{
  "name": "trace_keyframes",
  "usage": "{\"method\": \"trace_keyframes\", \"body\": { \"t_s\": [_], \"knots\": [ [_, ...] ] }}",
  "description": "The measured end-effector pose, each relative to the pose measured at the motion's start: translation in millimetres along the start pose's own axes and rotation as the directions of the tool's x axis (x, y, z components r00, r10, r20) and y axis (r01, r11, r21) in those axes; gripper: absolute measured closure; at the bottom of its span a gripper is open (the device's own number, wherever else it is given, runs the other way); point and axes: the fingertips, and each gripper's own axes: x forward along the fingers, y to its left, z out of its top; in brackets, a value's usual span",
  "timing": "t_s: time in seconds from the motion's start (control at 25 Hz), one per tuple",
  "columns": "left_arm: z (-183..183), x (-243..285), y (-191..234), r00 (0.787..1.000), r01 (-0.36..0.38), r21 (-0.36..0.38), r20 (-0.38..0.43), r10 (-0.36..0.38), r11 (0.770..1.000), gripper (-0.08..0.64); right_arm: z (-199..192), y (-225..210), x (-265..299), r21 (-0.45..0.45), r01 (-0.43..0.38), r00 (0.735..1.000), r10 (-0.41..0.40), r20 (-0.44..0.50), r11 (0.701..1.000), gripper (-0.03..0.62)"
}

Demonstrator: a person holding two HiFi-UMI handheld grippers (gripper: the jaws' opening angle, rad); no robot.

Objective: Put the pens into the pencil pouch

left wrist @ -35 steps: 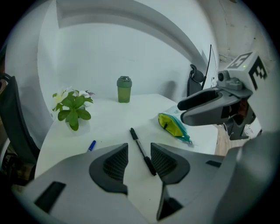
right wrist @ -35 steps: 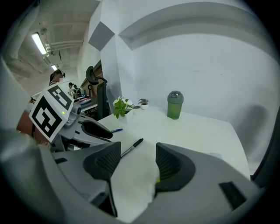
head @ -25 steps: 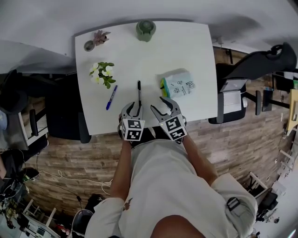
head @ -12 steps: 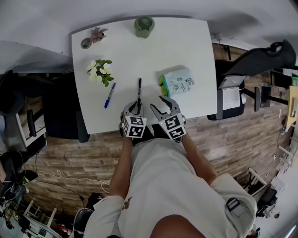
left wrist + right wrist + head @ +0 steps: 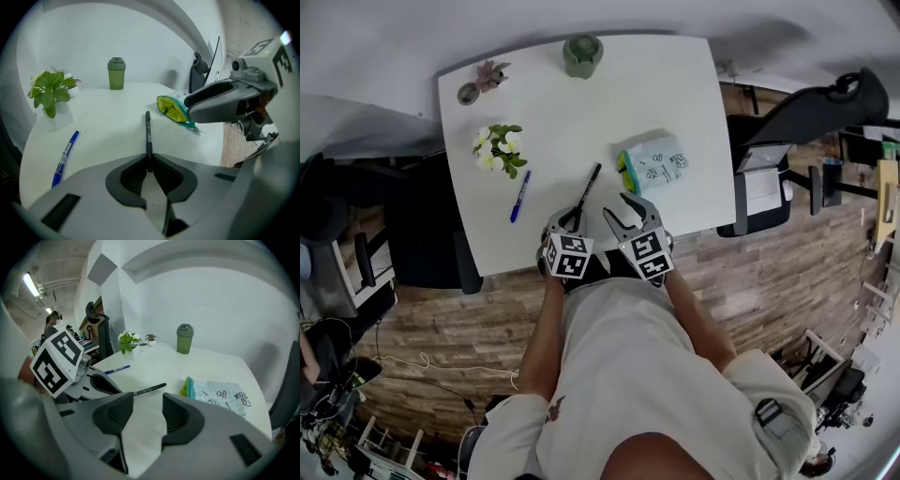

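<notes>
A black pen (image 5: 588,186) lies slanted on the white table (image 5: 581,112), and my left gripper (image 5: 570,220) is shut on its near end. In the left gripper view the pen (image 5: 148,136) runs straight out from the closed pads, which have just been closing on it. My right gripper (image 5: 621,211) stands open just to the right. Its jaws have just been closing a little, with nothing between them. A blue pen (image 5: 519,196) lies further left. The light patterned pouch (image 5: 656,164) with a yellow-green opening (image 5: 176,108) lies to the right.
A green bottle (image 5: 582,54) stands at the far table edge. A plant with white flowers (image 5: 499,148) and a small pot (image 5: 483,82) stand at the far left. Black chairs flank the table, one on the left (image 5: 422,234) and one on the right (image 5: 769,187).
The left jaws have closed on the black pen's near end. The pen's far end has swung to the right, so it now lies slanted. The right gripper has stayed in place.
</notes>
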Motion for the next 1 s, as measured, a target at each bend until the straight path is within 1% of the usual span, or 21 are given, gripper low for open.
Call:
{"method": "trace_keyframes", "body": {
  "t_s": [0.2, 0.36, 0.48, 0.68, 0.84, 1.0],
  "knots": [
    [7.6, -6.4, 1.5, 0.998, 0.053, 0.049, 0.016, -0.054, 0.997, 0.522, 2.2, -8.3, 0.0, 0.016, 0.059, 0.998, -0.059, 0.0, 0.998, 0.395],
    [13.6, -11.7, 3.7, 0.996, 0.091, 0.108, 0.014, -0.093, 0.99, 0.522, 3.0, -23.7, -2.2, 0.032, 0.133, 0.991, -0.133, -0.002, 0.991, 0.397],
    [16.1, -14.6, 5.4, 0.993, 0.119, 0.15, 0.007, -0.121, 0.982, 0.522, 2.4, -38.7, -3.4, 0.036, 0.194, 0.981, -0.194, -0.011, 0.98, 0.397],
    [21.1, -17.4, 4.4, 0.985, 0.17, 0.218, -0.006, -0.173, 0.961, 0.522, 3.0, -64.4, -1.1, -0.001, 0.292, 0.956, -0.292, -0.039, 0.956, 0.403],
    [23.7, -18.7, 2.2, 0.98, 0.198, 0.258, -0.022, -0.199, 0.945, 0.522, 2.0, -77.9, 4.5, -0.022, 0.32, 0.945, -0.321, -0.065, 0.947, 0.407],
    [27.3, -20.2, 0.5, 0.977, 0.213, 0.284, -0.038, -0.211, 0.935, 0.522, -1.7, -83.9, 12.3, -0.08, 0.308, 0.944, -0.315, -0.102, 0.948, 0.41]
  ]
}}
